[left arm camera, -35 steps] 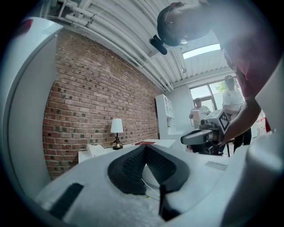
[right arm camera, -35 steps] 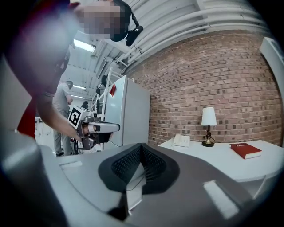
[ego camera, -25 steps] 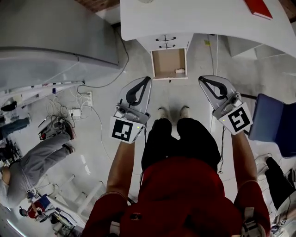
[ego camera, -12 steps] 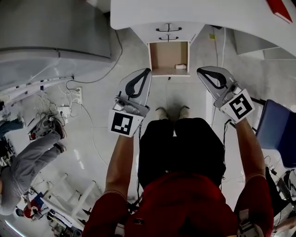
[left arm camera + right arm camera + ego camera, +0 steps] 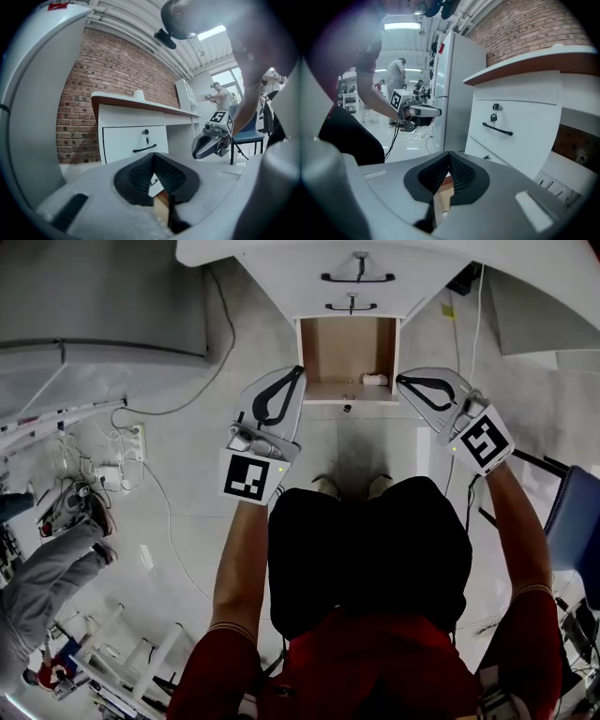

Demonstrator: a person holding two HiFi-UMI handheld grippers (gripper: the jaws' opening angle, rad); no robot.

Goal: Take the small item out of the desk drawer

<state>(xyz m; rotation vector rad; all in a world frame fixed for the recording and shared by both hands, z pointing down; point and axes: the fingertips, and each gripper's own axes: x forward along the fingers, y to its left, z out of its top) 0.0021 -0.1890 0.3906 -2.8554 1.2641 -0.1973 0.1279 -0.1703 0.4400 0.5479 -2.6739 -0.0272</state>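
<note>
You are holding the left gripper (image 5: pixel 298 373) and right gripper (image 5: pixel 403 382) clenched and empty either side of the open drawer (image 5: pixel 337 352) at upper centre — the small item (image 5: pixel 375 380), white and stubby, is lying in its lower-right corner

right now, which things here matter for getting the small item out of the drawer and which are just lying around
For the job:
- open drawer
- small white item, at the drawer's right side
- left claw and right claw, both shut, holding nothing

Just lying about:
- power strip and cables on the floor
- blue chair
- closed upper drawers
</note>
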